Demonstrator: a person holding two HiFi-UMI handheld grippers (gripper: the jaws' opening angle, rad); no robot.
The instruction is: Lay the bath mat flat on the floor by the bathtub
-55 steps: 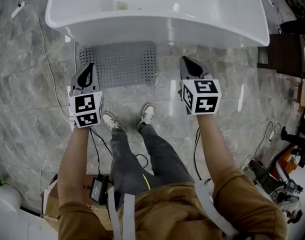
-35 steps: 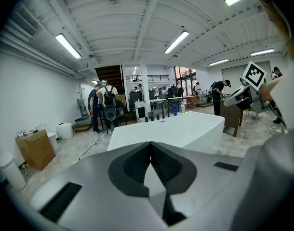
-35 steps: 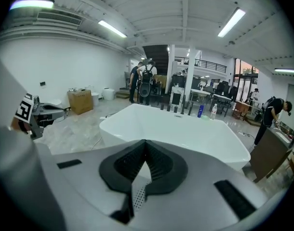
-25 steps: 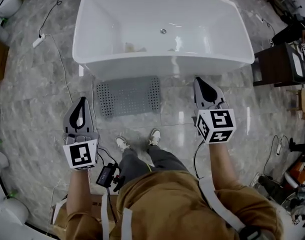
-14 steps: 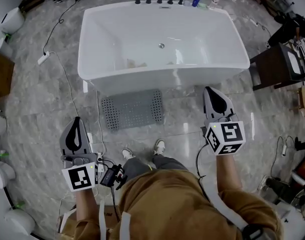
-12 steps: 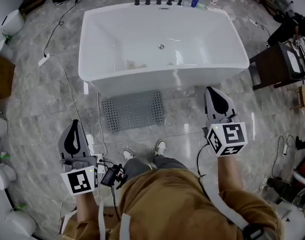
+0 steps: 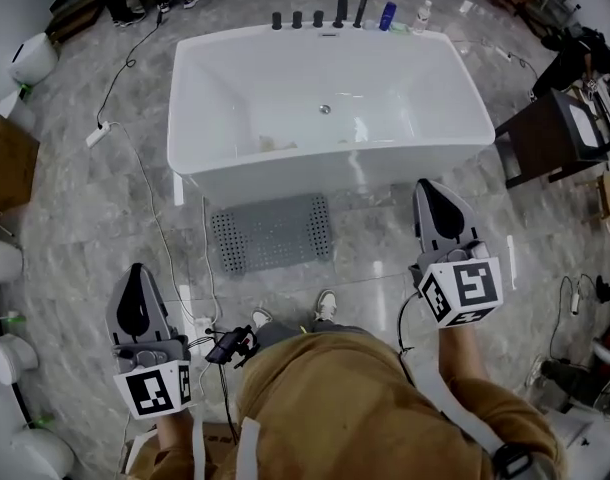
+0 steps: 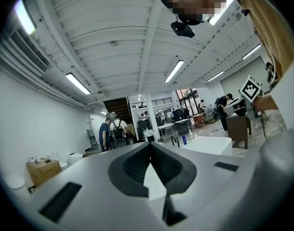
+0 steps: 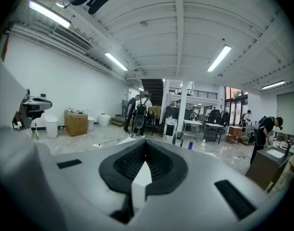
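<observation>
Marble floor (image 7: 85, 198): grey bath mat (image 7: 273, 232) lies flat, just in front of bathtub (image 7: 330, 163). L gripper (image 7: 136, 270) & R gripper (image 7: 429, 188) held apart from bathtub, both w/ jaws closed tip-to-tip, empty.

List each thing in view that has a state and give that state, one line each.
bathtub: upright, no water visible.
bath mat: spread flat on the floor beside the bathtub, not held.
left gripper: shut, empty, away from the mat.
right gripper: shut, empty, away from the mat.
blue bottle: standing upright at the bathtub's far end.
</observation>
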